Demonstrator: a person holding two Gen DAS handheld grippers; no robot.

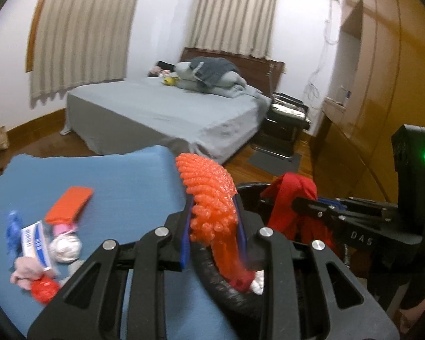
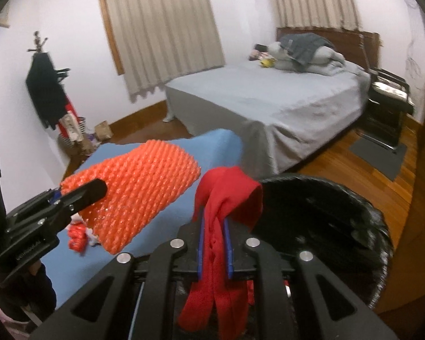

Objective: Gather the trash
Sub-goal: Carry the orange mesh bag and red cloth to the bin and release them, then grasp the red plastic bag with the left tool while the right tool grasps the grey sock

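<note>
Here's the left gripper (image 1: pixel 212 226), its blue-padded jaws clamped on an orange foam fruit net with a knobbly mesh surface (image 1: pixel 209 195), which sticks up and forward past the fingertips while its tail droops down behind them. Seen from the right wrist, that same net (image 2: pixel 136 195) hangs broadside over the edge of the blue cloth-covered table (image 2: pixel 221 147). And the right gripper (image 2: pixel 214 243) is pinched tight on a crumpled red plastic bag (image 2: pixel 221 198), the bag bunched above the jaws and trailing in long folds below them. Just beside it, to the right and lower, gapes the round black-lined trash bin (image 2: pixel 340 221); from the left wrist its dark rim (image 1: pixel 221 283) curves right under the left gripper, with a scrap of red and white lying inside. Both held pieces are up in the air near the bin's mouth, neither one in it. Back on the blue table, a cluster waits: an orange rectangular block (image 1: pixel 69 204), a white-and-blue carton (image 1: pixel 36 240), a pale crumpled ball (image 1: pixel 65 248), a pink wad (image 1: pixel 25 272), a blue crinkled piece (image 1: pixel 14 229) and a red scrunched wrapper (image 1: pixel 44 290). Beyond, a grey-sheeted bed (image 1: pixel 170 113).
</note>
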